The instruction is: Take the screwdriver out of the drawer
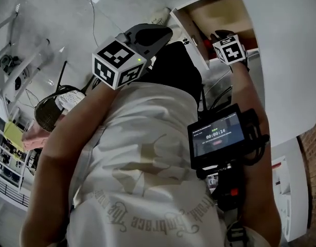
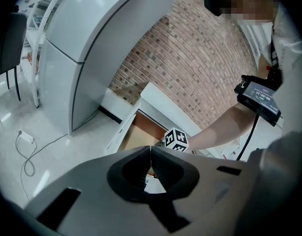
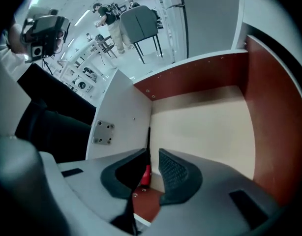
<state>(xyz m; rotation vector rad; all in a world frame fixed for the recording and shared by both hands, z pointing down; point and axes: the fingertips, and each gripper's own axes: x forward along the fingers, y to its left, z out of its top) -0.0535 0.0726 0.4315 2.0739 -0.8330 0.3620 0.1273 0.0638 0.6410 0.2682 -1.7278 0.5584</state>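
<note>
Tan-bottomed drawer stands open at the top of the head view. The right gripper is dipped down into it, right forearm stretched out straight with a small screen strapped to it. The left gripper is held up off to the side, outside the drawer. That arm is bent and its marker cube faces up at the camera.

Left gripper view: jaws are pressed together, tips meeting, nothing between them. Just past the tips you get the open drawer with the right gripper over it, that arm reaching in from the right. A brick wall sits behind it all.

Right gripper view: it's pointing steeply down into the drawer's left side. Jaws are spread a bit and the screwdriver sits right in the gap. The red handle is low between the pads, closer to the left jaw. The dark shaft runs on past the tips along the drawer's left wall. The pads don't look clamped on it, since there's a clear gap on the right-jaw side.
</note>
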